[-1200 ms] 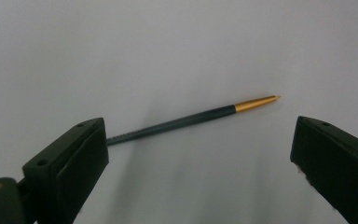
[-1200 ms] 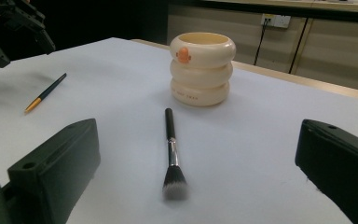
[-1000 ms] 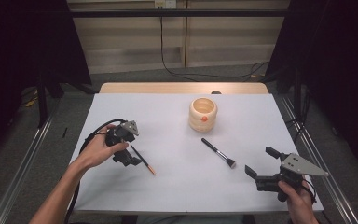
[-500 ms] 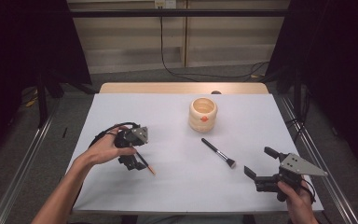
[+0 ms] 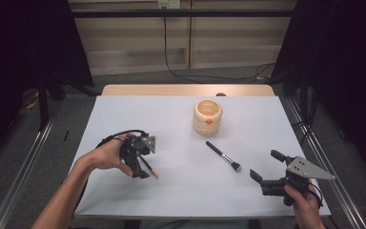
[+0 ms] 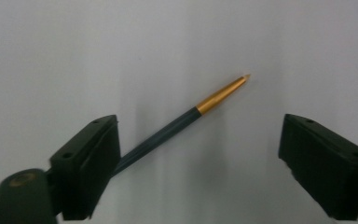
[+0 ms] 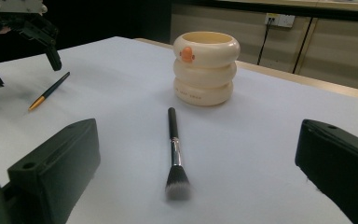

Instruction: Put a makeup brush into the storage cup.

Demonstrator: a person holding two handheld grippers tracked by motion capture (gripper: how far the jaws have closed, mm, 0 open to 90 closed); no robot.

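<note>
At the left of the high view the person's left hand (image 5: 106,155) holds the left gripper (image 5: 140,171) tipped down over a slim dark pen with a gold-coloured tip (image 5: 148,168), which lies flat on the white table cover (image 5: 171,119). In the left gripper view the jaws stand wide apart and have just been closing a little; the pen lies between them, its dark barrel running under the left jaw, where its back end is hidden, and its gold tip pointing up and to the right — neither pad presses on it. From above, the gripper's body covers most of the barrel, so just the tip end is plain to see.

Farther right, well apart from both grippers, stands a cream ribbed holder with a small orange mark (image 5: 207,116). Nearer the right gripper lies a black-handled make-up brush with a silver ferrule (image 5: 224,156), bristles toward it; in the right gripper view the bristles are blurred.

At the lower right the right gripper (image 5: 266,171) is held low over the cover, jaws apart with nothing between them — the brush lies ahead of them, untouched
</note>
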